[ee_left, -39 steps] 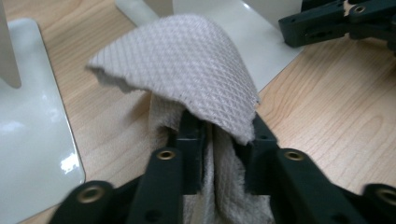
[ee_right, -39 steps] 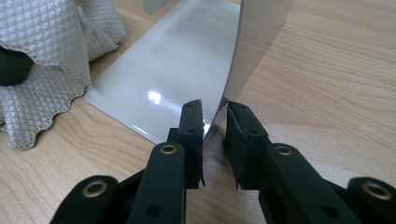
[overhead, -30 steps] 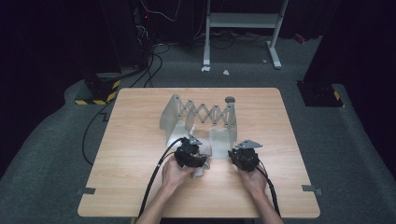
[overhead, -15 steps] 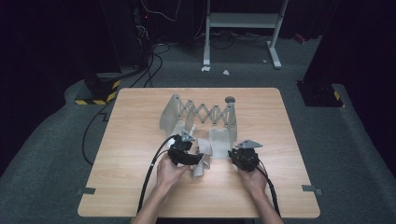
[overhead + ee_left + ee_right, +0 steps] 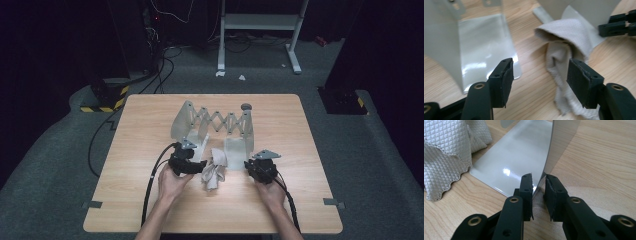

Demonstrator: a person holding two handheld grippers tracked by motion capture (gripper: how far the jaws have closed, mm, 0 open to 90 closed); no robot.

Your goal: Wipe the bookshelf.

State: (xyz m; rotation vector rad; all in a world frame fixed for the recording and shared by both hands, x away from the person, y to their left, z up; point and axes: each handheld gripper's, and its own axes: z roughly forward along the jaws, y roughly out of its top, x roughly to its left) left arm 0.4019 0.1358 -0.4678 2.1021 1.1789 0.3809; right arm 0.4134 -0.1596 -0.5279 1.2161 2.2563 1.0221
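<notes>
Your high view hangs above your side of the table [image 5: 150, 210] and looks forward and down, taking in the whole top and the dark floor beyond. Your left gripper view sits low and close, looking along its jaws at the cloth [image 5: 571, 37]. Your right gripper view looks equally close along the rack's upright plate [image 5: 560, 142]. All three share cloth and rack.

Rack [image 5: 220, 122] blocks centre far; crumpled cloth [image 5: 214, 170] fills gap between grippers; table [image 5: 145, 130] open left, right, near edge.
</notes>
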